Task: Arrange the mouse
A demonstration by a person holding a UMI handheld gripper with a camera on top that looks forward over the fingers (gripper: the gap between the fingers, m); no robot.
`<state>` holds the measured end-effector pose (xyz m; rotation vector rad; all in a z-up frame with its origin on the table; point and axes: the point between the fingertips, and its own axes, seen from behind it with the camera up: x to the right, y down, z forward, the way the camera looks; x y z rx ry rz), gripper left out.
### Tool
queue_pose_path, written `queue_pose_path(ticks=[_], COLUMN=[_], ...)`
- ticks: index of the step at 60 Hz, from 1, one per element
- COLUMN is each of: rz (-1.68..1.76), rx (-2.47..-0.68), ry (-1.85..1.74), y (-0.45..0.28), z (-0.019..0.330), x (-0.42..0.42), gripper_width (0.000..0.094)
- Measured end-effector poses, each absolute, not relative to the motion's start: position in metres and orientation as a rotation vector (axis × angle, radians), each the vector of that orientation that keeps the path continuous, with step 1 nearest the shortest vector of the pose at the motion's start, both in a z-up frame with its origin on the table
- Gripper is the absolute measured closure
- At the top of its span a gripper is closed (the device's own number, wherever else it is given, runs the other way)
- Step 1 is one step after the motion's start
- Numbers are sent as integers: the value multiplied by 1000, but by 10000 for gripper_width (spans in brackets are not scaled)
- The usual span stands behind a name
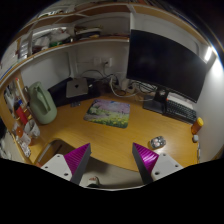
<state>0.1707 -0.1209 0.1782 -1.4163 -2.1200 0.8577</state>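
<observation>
1. Mouse: a small, rounded, grey-silver object lies on the wooden bench, at about 1 o'clock from the tongs and just ahead of the right finger. Judged to be the mouse; its detail is too small to confirm.
2. Mouse pad: a rectangular mat with a printed picture lies flat at 12 o'clock from the tongs, well beyond the fingers. The mouse is apart from it, at roughly 4 o'clock from the mat.
3. Surroundings: a dark monitor stands at 1 o'clock behind the mat, with a keyboard below it. A green bag-like object sits at 10 o'clock.
4. Step in hand: approach. The mouse is not yet grasped and rests on its own on the bench.
5. Next move, as a judgement: swing the tongs toward 1 o'clock, lower them so that the fingers straddle the mouse, then close. The mat appears the likely destination.
6. Tongs state: spread wide, with both purple pads well apart. Nothing is held or touched; only bare bench shows between them.
</observation>
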Motion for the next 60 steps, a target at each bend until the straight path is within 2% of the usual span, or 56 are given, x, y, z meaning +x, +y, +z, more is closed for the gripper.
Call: queue_pose_path(ticks=[28,39,60], rz=[795,817,834], rx=[-1648,-1634,-1592], ry=[-1763,-1700,-1630], y=[18,52,66], z=[126,99,45], x=[138,130,93], gripper_width=[73,73,77])
